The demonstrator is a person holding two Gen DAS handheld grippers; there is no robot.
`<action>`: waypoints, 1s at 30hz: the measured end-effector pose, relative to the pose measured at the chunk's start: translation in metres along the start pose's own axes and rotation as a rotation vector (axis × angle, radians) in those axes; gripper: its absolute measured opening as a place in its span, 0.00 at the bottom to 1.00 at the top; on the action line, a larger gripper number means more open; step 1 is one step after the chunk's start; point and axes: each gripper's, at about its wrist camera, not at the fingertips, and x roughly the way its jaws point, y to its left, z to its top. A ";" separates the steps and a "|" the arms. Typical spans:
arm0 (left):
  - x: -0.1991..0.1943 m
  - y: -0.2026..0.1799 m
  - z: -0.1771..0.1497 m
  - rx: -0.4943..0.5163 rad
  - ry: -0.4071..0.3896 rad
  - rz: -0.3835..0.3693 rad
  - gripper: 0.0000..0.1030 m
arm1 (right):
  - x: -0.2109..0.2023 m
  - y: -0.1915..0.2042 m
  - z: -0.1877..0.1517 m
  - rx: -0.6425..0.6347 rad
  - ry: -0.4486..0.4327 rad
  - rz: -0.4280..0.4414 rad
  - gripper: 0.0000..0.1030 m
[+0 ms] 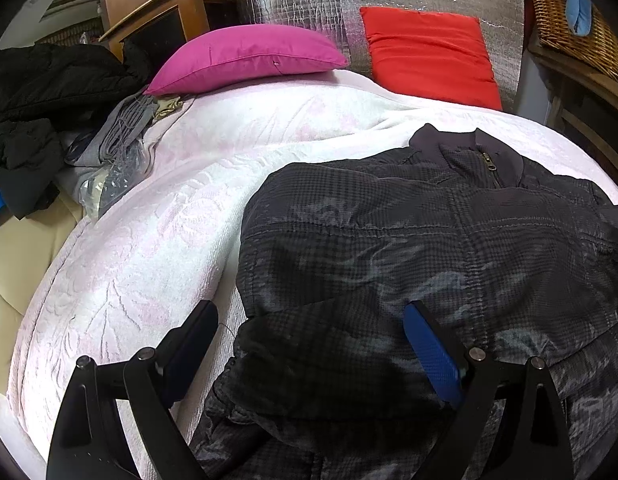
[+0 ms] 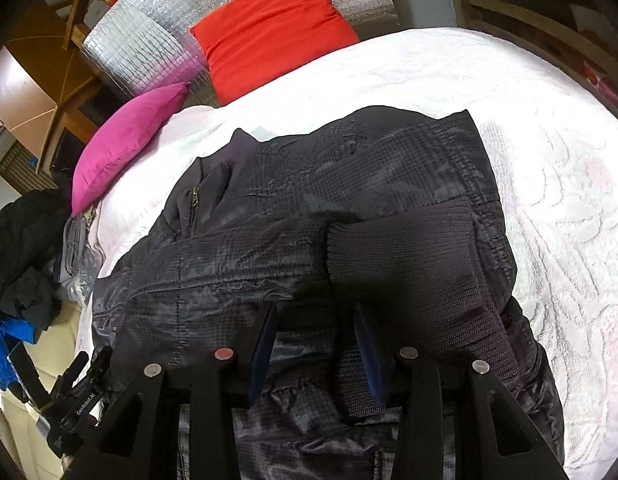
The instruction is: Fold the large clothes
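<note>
Closest to the lens is the right gripper [image 2: 315, 320], hanging just over the jacket [image 2: 293, 248] with its blue pads partly spread and nothing pinched between them. The jacket's a dark grey, faintly checked, shiny quilted thing, zipped up to a stand-up collar, lying flat on the white textured bedspread [image 2: 549, 184]. One sleeve is folded in across the chest, so its ribbed knit cuff [image 2: 409, 280] sits right in front of the right gripper. The left gripper [image 1: 309, 312] is spread wide over the jacket's near left edge, one finger above the bedspread, the other above fabric, gripping nothing. A pink cushion [image 1: 249, 56] and a red cushion [image 1: 429, 52] sit at the head of the bed.
</note>
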 end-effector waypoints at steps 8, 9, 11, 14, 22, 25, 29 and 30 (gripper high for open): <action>-0.006 0.001 -0.001 0.000 -0.008 -0.005 0.92 | -0.005 0.001 -0.003 -0.005 0.016 -0.009 0.43; -0.006 0.001 -0.001 0.000 -0.009 -0.006 0.92 | -0.006 0.001 -0.003 -0.007 0.018 -0.010 0.43; -0.007 0.002 -0.002 -0.001 -0.009 -0.006 0.92 | -0.008 0.001 -0.005 -0.008 0.021 -0.012 0.43; -0.007 0.003 -0.002 -0.004 -0.009 -0.005 0.92 | -0.009 -0.001 -0.005 -0.005 0.024 -0.010 0.43; -0.006 0.005 -0.003 -0.003 -0.008 -0.001 0.92 | -0.008 0.000 -0.003 0.013 0.031 -0.012 0.43; -0.006 0.008 -0.003 -0.007 -0.008 -0.002 0.92 | -0.011 -0.001 -0.001 0.029 0.022 -0.007 0.43; -0.008 0.014 -0.003 -0.015 -0.012 -0.004 0.92 | -0.019 0.003 0.001 0.030 -0.011 0.014 0.43; -0.008 0.014 -0.003 -0.016 -0.013 -0.004 0.92 | -0.021 0.005 0.001 0.026 -0.022 0.022 0.43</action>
